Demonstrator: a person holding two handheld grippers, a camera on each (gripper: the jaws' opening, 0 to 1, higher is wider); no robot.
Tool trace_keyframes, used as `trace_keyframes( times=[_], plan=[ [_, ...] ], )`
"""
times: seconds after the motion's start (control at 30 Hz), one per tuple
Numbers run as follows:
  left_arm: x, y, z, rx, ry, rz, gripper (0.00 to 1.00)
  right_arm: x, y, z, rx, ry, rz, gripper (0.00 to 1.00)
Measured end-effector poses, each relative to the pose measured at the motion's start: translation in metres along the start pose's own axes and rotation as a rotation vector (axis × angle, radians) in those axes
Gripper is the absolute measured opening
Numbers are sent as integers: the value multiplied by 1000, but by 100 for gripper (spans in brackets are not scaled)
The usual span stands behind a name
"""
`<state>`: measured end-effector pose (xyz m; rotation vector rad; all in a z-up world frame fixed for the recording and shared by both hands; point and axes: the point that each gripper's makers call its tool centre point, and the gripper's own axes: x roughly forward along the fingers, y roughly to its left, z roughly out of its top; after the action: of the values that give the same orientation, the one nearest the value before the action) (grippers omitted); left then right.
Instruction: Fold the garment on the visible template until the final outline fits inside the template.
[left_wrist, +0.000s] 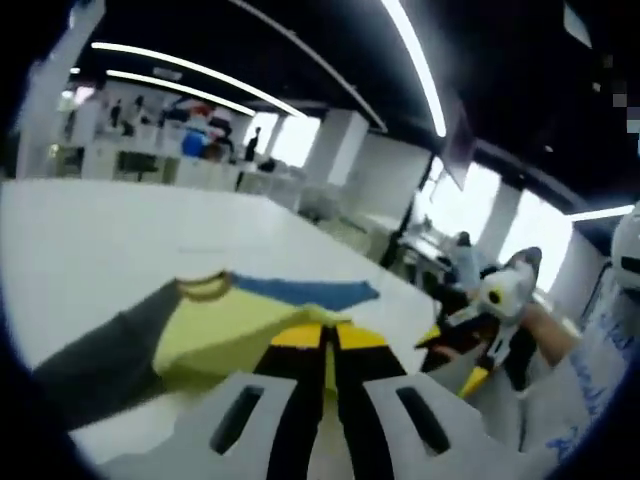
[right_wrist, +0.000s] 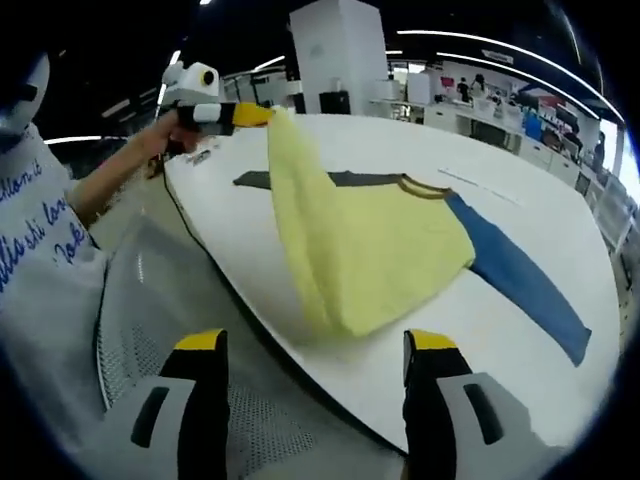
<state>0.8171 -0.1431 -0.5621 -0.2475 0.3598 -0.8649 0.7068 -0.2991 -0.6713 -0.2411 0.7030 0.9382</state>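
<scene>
Yellow cloth, with one grey sleeve and one blue sleeve: the garment (right_wrist: 380, 250), spread over the white table (right_wrist: 500, 330) in the right gripper view, collar away from the near edge. Grey sleeve (right_wrist: 300, 180) flat on the tabletop toward the far side, blue sleeve (right_wrist: 520, 275) stretched out flat toward the right. One yellow edge lifted off the table and drawn up in a taut ridge to the left gripper (right_wrist: 245, 115), held in a hand (right_wrist: 170, 135) at upper left, jaws clamped on that raised corner of fabric. Rest of the body panel draped down over the near table edge.

From the left gripper view, own two black jaws with yellow tips pressed together, yellow cloth pinched between them (left_wrist: 328, 345); beyond, the garment (left_wrist: 230, 320) sloping down to the table (left_wrist: 100, 240), grey sleeve (left_wrist: 110, 350) to the left, blue sleeve (left_wrist: 300, 292) further back, collar between them.

Right gripper (right_wrist: 315, 345) low in its own view, jaws wide apart, nothing between them, hovering just off the near table edge over a grey mesh seat (right_wrist: 160, 320) (apparently a chair). Seen also from the left gripper view at right (left_wrist: 480, 345), in a hand, beside a person's printed white sleeve (left_wrist: 590, 370).

No template outline discernible on the tabletop.
</scene>
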Motion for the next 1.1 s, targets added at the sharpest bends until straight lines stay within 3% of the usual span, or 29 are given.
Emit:
trace_keyframes(
  times=[0.23, 0.4, 0.47, 0.6, 0.77, 0.87, 1.1],
  plan=[
    [12, 1, 30, 52, -27, -3, 0, 15, 9, 3, 0, -11, 46, 61],
    [11, 10, 37, 56, -34, 4, 0, 27, 5, 2, -12, -5, 38, 50],
    [9, 11, 38, 49, -38, 6, 0, 35, -1, -2, -64, 44, -10, 49],
    [7, 10, 41, 57, -41, 8, 0, 54, 2, -4, -72, 61, -10, 50],
    [7, 11, 45, 63, -46, 8, 0, 74, -5, -5, -29, 52, -20, 44],
    [6, 12, 45, 68, -46, 7, 0, 80, -16, -1, 85, 8, -51, 41],
    [5, 17, 44, 61, -48, 6, 0, 93, -29, -10, 114, 41, -73, 30]
  ],
)
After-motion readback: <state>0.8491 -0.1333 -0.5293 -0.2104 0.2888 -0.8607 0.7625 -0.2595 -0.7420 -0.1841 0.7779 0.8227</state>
